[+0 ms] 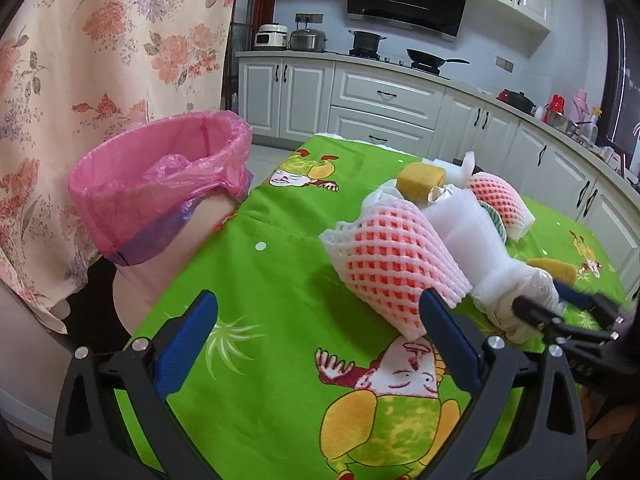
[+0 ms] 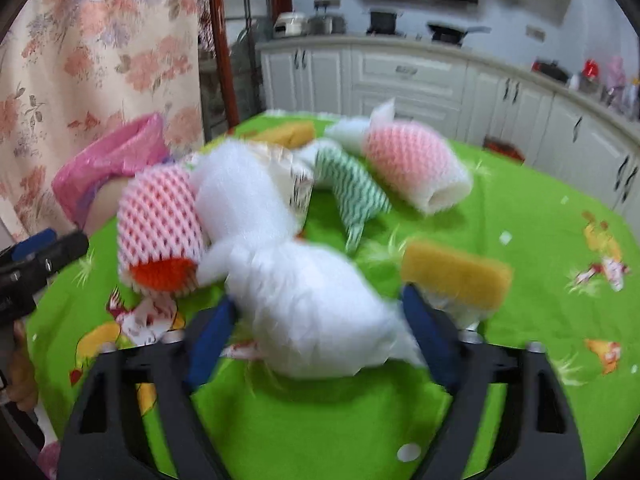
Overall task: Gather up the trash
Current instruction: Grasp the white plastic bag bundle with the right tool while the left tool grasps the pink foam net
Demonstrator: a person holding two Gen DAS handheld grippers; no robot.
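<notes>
Through your left wrist camera, your left gripper [image 1: 320,320] hangs over the green cartoon tablecloth [image 1: 280,272] with its jaws spread wide and nothing between them; its right finger [image 1: 448,332] sits just beside the near end of a pink foam fruit net [image 1: 394,256]; the bin with the pink liner [image 1: 160,184] stands at the table's left edge, in front of a floral curtain [image 1: 100,60]; behind the net lie white foam wrap [image 1: 476,232], a yellow sponge [image 1: 420,178] and a second pink net [image 1: 496,200]; your right gripper [image 1: 560,308] reaches in from the right, at the white bundle's near end.

Through your right wrist camera, blurred, your right gripper [image 2: 320,320] has its jaws around a white plastic-and-foam bundle [image 2: 304,296]; the bundle fills most of the gap, yet you cannot tell whether the pads press on it; a yellow sponge [image 2: 456,276] lies just beside the right finger [image 2: 424,328]; the pink net [image 2: 160,224] touches the bundle's left side; a green-striped cloth [image 2: 352,188] and the other net [image 2: 416,164] lie beyond; the pink-lined bin [image 2: 108,164] is at far left.
</notes>
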